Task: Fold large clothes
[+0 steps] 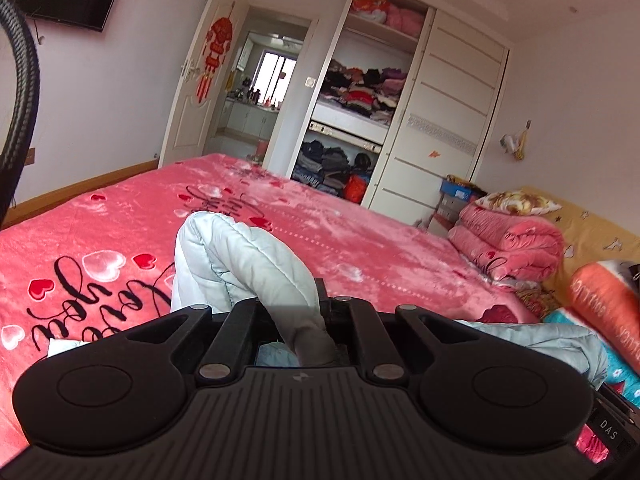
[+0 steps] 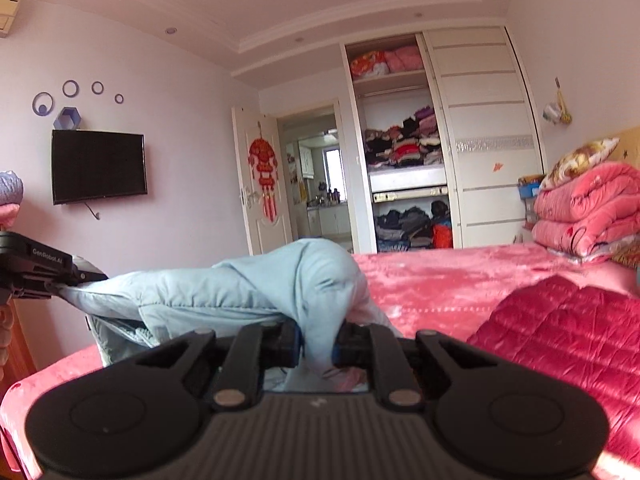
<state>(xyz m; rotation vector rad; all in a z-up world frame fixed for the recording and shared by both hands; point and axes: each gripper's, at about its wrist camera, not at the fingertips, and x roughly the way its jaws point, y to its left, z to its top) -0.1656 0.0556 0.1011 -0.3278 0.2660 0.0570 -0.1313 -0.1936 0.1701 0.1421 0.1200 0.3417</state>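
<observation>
Tongs first: our left tongs (image 1: 308, 320) pinched a fold of the pale blue padded jacket (image 1: 240, 256), and our right tongs (image 2: 318, 340) were clamped on another bunch of it, lifted above the pink bed (image 2: 440, 280). We judged it light, soft and puffy, best gripped at seams or hem.

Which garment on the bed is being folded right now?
Start at the wide bed under its pink heart-print fleece blanket. The pale blue quilted padded jacket hangs lifted above it, pinched by both grippers. The neighbouring red quilted coat lies flat and untouched.
</observation>
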